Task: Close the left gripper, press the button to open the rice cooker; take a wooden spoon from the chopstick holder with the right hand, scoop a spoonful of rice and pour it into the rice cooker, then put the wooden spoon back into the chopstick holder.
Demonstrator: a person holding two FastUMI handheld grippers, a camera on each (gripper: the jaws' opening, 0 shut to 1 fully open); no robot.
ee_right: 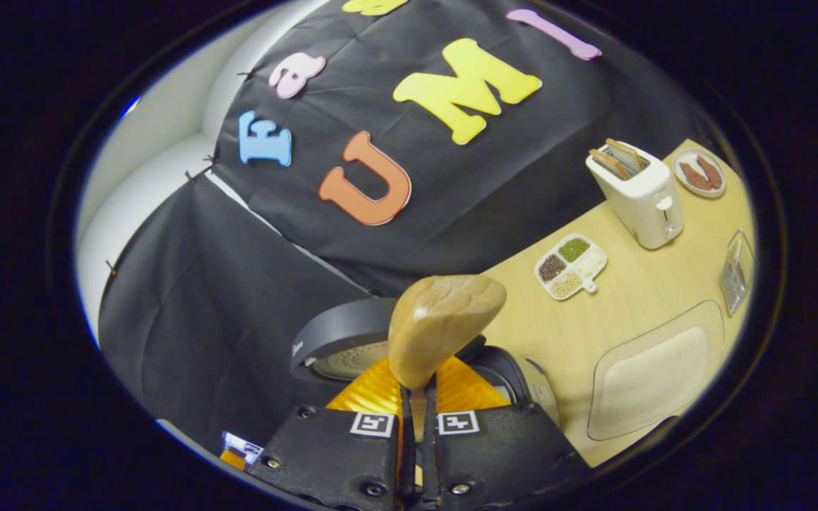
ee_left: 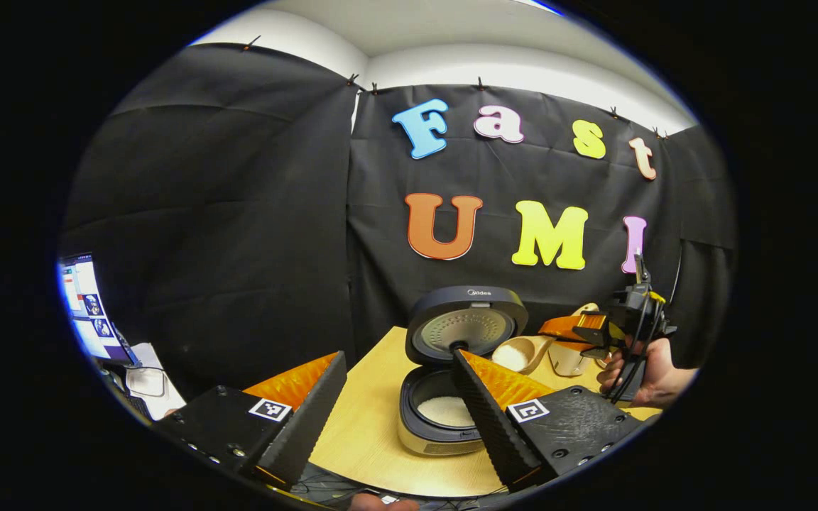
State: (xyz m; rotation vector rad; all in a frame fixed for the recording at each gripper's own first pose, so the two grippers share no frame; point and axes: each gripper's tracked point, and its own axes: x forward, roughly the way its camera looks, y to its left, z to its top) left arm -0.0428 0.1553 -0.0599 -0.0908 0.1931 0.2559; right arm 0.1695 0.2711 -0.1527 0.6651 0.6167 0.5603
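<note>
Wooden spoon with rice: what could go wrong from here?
1. The wooden spoon, loaded with rice, sits beside the rice cooker, not over its pot; tipping now would likely spill onto the table.
2. The right gripper pinches only the handle, so the spoon could twist.
3. The left gripper, jaws open, hangs near the pot and may block the pour.

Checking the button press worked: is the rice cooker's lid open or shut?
Open: the rice cooker has its lid raised, with rice showing in the pot.

Worktop [ee_right: 622, 312]: wooden. Cooker [ee_left: 444, 419] stands on it, lid open. Beyond the cooker: divided dish [ee_right: 569, 266], toaster [ee_right: 640, 195], plate [ee_right: 699, 173], rice tray [ee_right: 654, 372].
</note>
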